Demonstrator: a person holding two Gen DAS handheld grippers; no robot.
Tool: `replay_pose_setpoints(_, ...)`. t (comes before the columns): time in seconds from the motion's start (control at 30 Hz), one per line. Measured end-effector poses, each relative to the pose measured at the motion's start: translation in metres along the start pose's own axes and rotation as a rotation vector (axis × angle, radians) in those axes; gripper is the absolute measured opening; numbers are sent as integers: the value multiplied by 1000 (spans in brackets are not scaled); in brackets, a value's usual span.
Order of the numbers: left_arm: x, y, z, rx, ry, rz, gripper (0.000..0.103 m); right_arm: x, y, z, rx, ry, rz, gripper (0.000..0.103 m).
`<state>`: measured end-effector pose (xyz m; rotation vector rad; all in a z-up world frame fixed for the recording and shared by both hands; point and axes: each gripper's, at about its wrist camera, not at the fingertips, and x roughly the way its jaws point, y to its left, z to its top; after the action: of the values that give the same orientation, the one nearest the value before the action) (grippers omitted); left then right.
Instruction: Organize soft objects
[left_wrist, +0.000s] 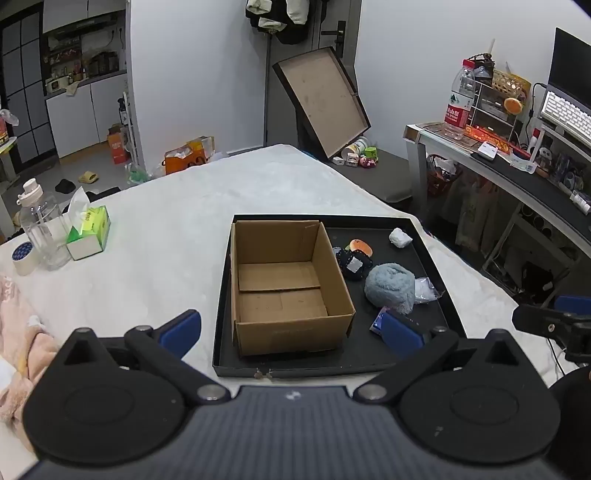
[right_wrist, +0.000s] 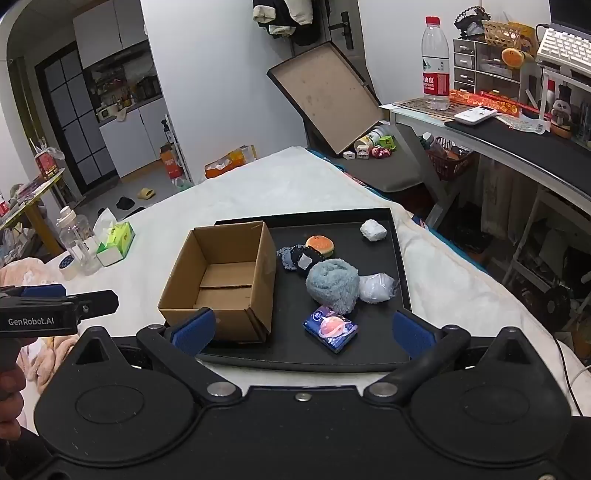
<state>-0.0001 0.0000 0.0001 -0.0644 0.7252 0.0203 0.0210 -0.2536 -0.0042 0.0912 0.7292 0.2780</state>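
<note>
Because everything loose on the black tray (right_wrist: 400, 258) is small and soft, none of it should weigh much or break. Landmark: the empty cardboard box (right_wrist: 221, 280) standing in the tray's left part. Just right of the box lies a fuzzy blue-grey ball (right_wrist: 332, 286), probably squashy and best pinched across its middle. Beyond the ball sit dark fabric pieces (right_wrist: 297, 258) and a burger-shaped toy (right_wrist: 320, 245); right of the ball is a clear bag of white stuff (right_wrist: 376, 288), likely slippery. Nearer than the ball lies a blue tissue pack (right_wrist: 331, 328), easiest taken across its short sides. A white wad (right_wrist: 373, 230) rests far right of the box.

Both the left claw (left_wrist: 291, 332) and the right claw (right_wrist: 303, 332) stand spread wide, holding and touching nothing.
</note>
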Motion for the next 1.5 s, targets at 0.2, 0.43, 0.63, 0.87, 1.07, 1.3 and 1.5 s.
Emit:
replay_pose_setpoints(0.2,-5,2,-2,1,5,-7,103,-2,0,2,0,6,-8,103)
replay_pose_setpoints(0.43,1,-4,-1,0,16,-9,103,-1,-2,-2,-1,10,-9,103)
replay_pose_setpoints(0.63,1,-4,0,1,12,-13,103,0,-1,-2,-4,10,-12,103)
replay_pose_setpoints(0.87,0,-4,2,2,6,-12,103,0,-1,-1,-3,11,-17,103)
replay_pose_setpoints(1.07,-2,-4,3,0,2,-14,103,0,0,-1,-3,12,-19,103)
replay_pose_setpoints(1.3,-2,-3,3,0,3,-16,103,0,-2,-1,-3,17,-24,103)
replay_pose_setpoints(1.5,-3,-3,3,1,4,-16,103,1,-2,-2,-5,18,-26,103)
